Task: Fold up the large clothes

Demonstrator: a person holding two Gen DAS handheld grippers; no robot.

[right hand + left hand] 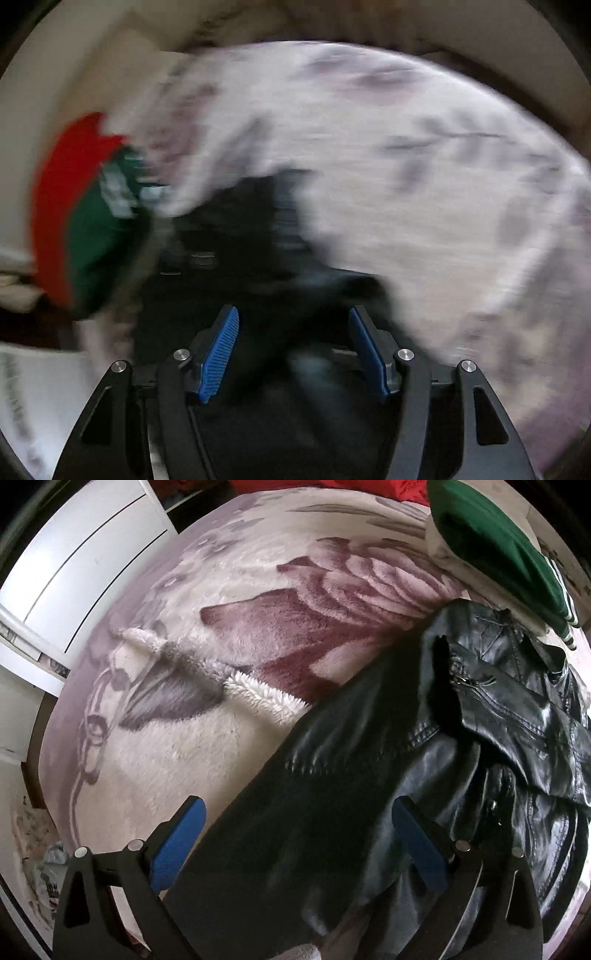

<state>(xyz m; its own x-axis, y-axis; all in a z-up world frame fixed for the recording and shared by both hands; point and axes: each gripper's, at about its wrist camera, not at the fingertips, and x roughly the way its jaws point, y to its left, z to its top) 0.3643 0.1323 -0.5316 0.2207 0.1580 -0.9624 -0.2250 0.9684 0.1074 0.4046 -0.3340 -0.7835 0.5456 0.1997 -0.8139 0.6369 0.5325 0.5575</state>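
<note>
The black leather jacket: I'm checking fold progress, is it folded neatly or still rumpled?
Still rumpled: the black leather jacket lies in uneven creased heaps on the floral blanket, one panel flopped over, no flat edges.

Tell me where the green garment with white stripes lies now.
In the left wrist view, the green garment with white stripes lies at top right on the floral fleece blanket, just beyond the black leather jacket.

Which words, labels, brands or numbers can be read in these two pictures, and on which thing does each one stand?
None can be read.
The black leather jacket shows zips and seams but no label.
The green garment has white stripes only.
A packet at the lower left edge bears dark marks too blurred to read.
The right wrist view is motion-blurred throughout.
</note>
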